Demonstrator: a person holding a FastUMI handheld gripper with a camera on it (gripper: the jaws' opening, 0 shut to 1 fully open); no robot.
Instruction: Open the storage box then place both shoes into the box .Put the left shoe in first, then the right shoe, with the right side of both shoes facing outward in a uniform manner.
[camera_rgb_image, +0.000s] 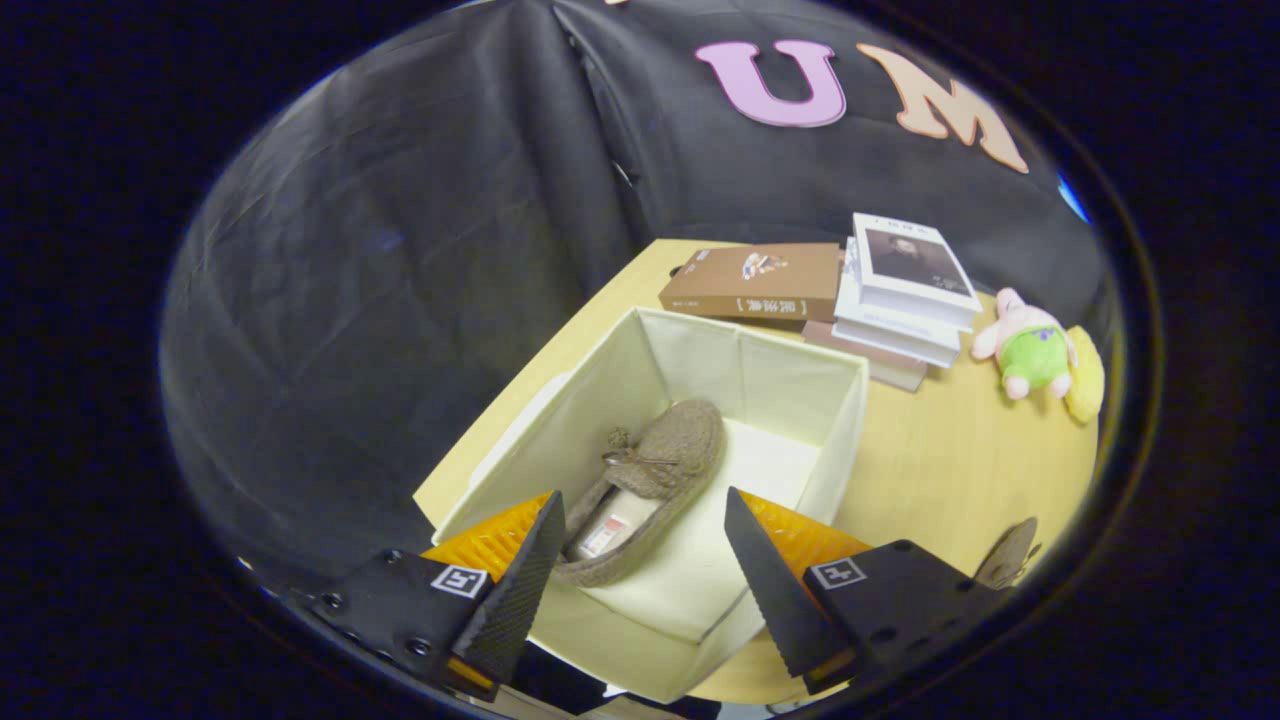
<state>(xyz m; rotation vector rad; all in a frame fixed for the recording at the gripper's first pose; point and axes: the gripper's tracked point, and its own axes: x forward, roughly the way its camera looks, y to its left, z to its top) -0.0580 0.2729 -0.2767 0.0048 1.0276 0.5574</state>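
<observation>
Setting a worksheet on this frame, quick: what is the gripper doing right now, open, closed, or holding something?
Gripper: open, holding nothing; its fingers are spread above the storage box, with the shoe lying inside, between them.

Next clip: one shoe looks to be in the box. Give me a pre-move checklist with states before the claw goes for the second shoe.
1. Storage box open: ok, no lid over it.
2. First shoe inside the box: ok, lying against one side wall.
3. Room left beside it: ok, bare box floor alongside.
4. Claw free: ok, fingers spread, gripping nothing, above the box's near end.
5. Second shoe located: cannot tell, a brown shape on the table past one finger may be it.
6. First shoe's right side outward: cannot tell.
</observation>
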